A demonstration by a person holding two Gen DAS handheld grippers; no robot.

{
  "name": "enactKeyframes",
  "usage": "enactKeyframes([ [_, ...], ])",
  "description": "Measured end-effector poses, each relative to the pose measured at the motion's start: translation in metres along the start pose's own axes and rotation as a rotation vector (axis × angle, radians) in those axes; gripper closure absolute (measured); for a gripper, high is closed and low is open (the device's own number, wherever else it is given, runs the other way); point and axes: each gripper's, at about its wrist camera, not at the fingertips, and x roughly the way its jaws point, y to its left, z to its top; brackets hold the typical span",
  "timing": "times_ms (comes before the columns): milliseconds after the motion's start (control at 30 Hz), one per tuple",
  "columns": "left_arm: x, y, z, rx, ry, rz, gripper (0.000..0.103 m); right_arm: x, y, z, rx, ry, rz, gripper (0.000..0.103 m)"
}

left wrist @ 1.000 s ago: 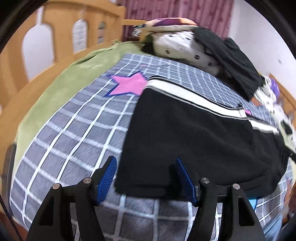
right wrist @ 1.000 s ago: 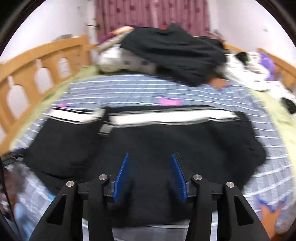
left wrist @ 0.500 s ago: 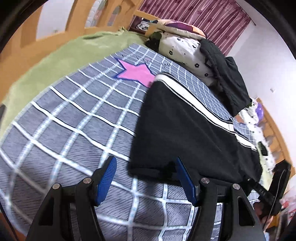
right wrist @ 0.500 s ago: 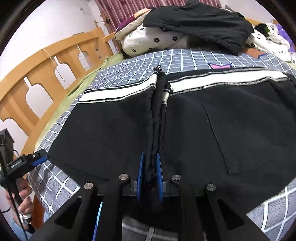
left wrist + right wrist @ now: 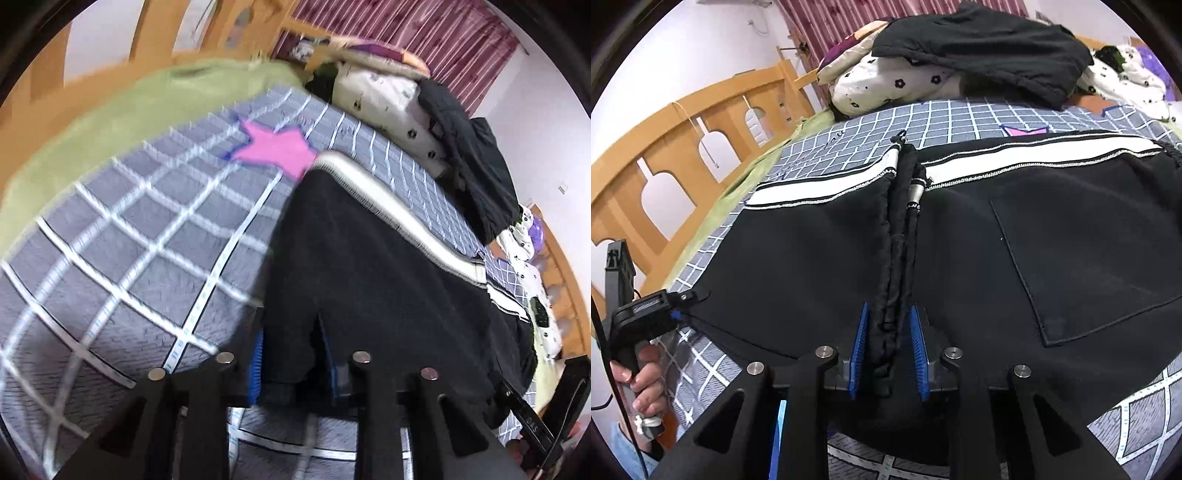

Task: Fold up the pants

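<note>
Black pants point(image 5: 1052, 236) with a white side stripe point(image 5: 1015, 155) lie across a grey checked bedsheet point(image 5: 129, 240), folded so a bunched ridge runs down the middle. My right gripper point(image 5: 889, 354) is shut on that ridge of the pants at the near edge. My left gripper point(image 5: 293, 363) is shut on the pants' near left corner point(image 5: 291, 332). The left gripper also shows at the far left of the right wrist view point(image 5: 677, 301), held in a hand at the pants' corner.
A wooden bed rail point(image 5: 683, 155) runs along the left. A flowered pillow point(image 5: 897, 85) with a dark garment point(image 5: 990, 48) on it lies at the bed's head. A green blanket point(image 5: 110, 110) edges the sheet. A pink star point(image 5: 275, 147) is printed on the sheet.
My left gripper has closed from wide open onto the pants' corner. My right gripper stays clamped on the middle ridge and has barely moved.
</note>
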Motion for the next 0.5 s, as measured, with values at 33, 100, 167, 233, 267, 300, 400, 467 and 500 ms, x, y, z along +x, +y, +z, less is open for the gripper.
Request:
enactKeyframes([
  [33, -0.006, -0.007, 0.001, 0.027, -0.019, 0.020, 0.082, -0.003, -0.001, 0.001, -0.006, 0.000, 0.000, 0.078],
  [100, -0.023, -0.037, 0.007, 0.123, -0.077, 0.073, 0.083, -0.016, -0.002, 0.003, -0.031, -0.026, -0.025, 0.072],
  [167, -0.043, -0.074, 0.012, 0.214, -0.137, 0.089, 0.084, -0.033, -0.005, 0.004, -0.059, -0.079, -0.066, 0.071],
  [233, -0.056, -0.110, 0.014, 0.288, -0.173, 0.064, 0.085, -0.052, -0.014, 0.004, -0.092, -0.132, -0.131, 0.071],
  [267, -0.063, -0.134, 0.012, 0.331, -0.195, 0.048, 0.085, -0.059, -0.020, 0.005, -0.100, -0.149, -0.156, 0.071],
  [300, -0.068, -0.158, 0.009, 0.376, -0.210, 0.028, 0.085, -0.071, -0.030, 0.005, -0.107, -0.171, -0.190, 0.071],
  [400, -0.070, -0.219, -0.008, 0.473, -0.207, -0.074, 0.086, -0.098, -0.066, 0.005, -0.083, -0.199, -0.253, 0.070],
  [467, -0.061, -0.251, -0.024, 0.507, -0.165, -0.144, 0.086, -0.111, -0.089, 0.006, -0.036, -0.196, -0.265, 0.070],
  [500, -0.050, -0.269, -0.036, 0.526, -0.137, -0.171, 0.087, -0.122, -0.108, 0.004, 0.003, -0.188, -0.269, 0.070],
])
